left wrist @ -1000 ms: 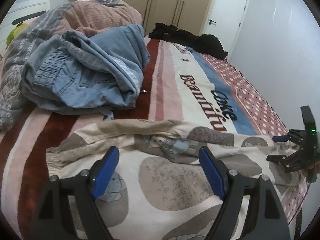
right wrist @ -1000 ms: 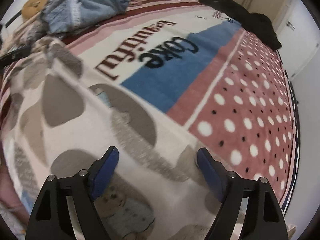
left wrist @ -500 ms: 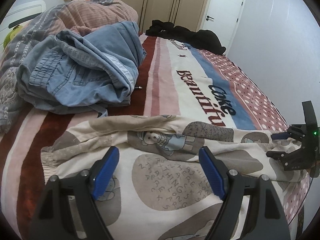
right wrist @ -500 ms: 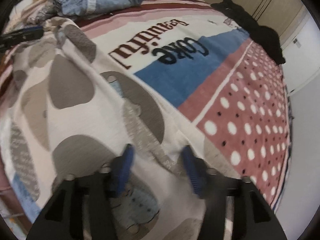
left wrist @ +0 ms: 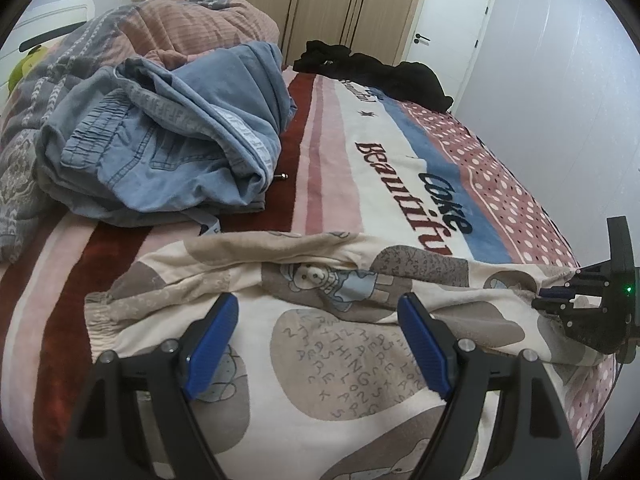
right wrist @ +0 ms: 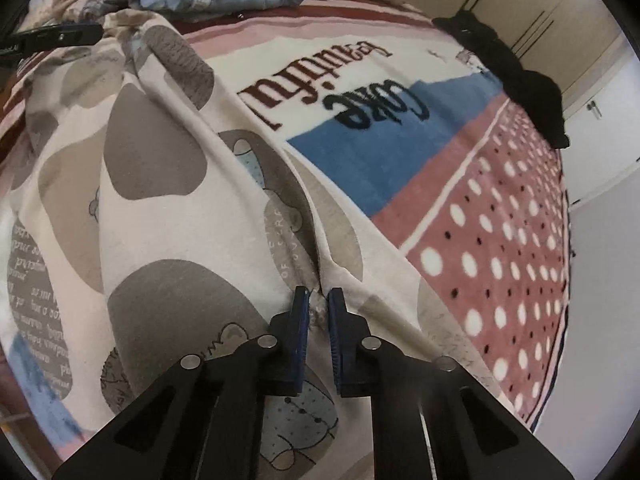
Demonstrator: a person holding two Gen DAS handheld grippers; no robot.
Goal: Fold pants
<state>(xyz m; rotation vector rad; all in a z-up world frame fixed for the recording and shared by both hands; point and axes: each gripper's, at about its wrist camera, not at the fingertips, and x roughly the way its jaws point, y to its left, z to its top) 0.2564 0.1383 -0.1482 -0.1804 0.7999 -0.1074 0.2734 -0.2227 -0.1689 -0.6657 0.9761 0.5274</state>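
Right tongs (right wrist: pixel 319 304) pinch a thin ridge of the pants (left wrist: pixel 340 360), lower centre; it may slip; left tongs (left wrist: pixel 320 344) gape, idle, so I risk dragging fabric unevenly.

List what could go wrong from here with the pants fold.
1. The right gripper pinches only a thin ridge of the pants; it may slip out or lift just one layer when pulled.
2. The left gripper is open over the waist end, holding nothing, so that end could drag and bunch.
3. The jeans lie close to the pants' far edge; a fold toward them may catch them.
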